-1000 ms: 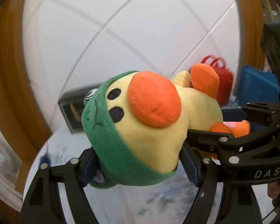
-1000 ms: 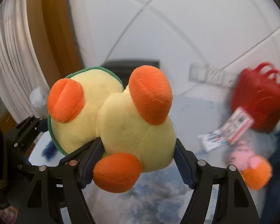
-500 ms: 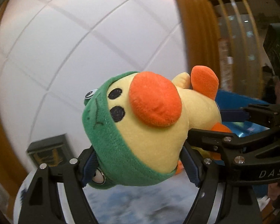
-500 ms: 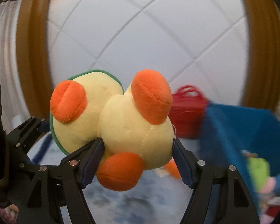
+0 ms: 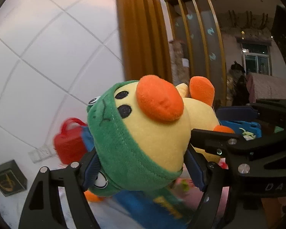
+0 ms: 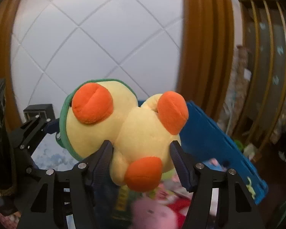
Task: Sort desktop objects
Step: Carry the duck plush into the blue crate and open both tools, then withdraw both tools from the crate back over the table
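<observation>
**Both grippers clamped on the plush duck above the blue bin**

Left gripper [image 5: 141, 164] has its two blue pads pressed into the head of the plush duck [image 5: 152, 133], one pad on the green hood on its left, the other on the yellow cheek on its right. The duck's face points up and away from this tool, orange beak uppermost, with the body and one orange foot reaching off to the tool's right, where the right gripper [image 5: 225, 126] crosses in from that side.

In the right wrist view, the right gripper [image 6: 141, 152] pinches the duck [image 6: 135, 129] across its yellow belly, a pad on either flank; its jaws have just been closing further, and the soft body bulges between them. One orange foot hangs down between the fingers, the other sticks up beyond them. The left gripper [image 6: 34, 126] comes in at this tool's left, at the hooded head.

Below and ahead of both tools lies a blue bin [image 6: 215, 139], its wall slanting off to the right tool's right. Under the right gripper's fingers sit blurred soft toys, among them a pink plush [image 6: 154, 213], probably inside the bin, though the smear makes that hard to settle. Beyond the left gripper, to its left, a red handled case [image 5: 68, 143] stands near the white tiled wall [image 5: 47, 57].
</observation>
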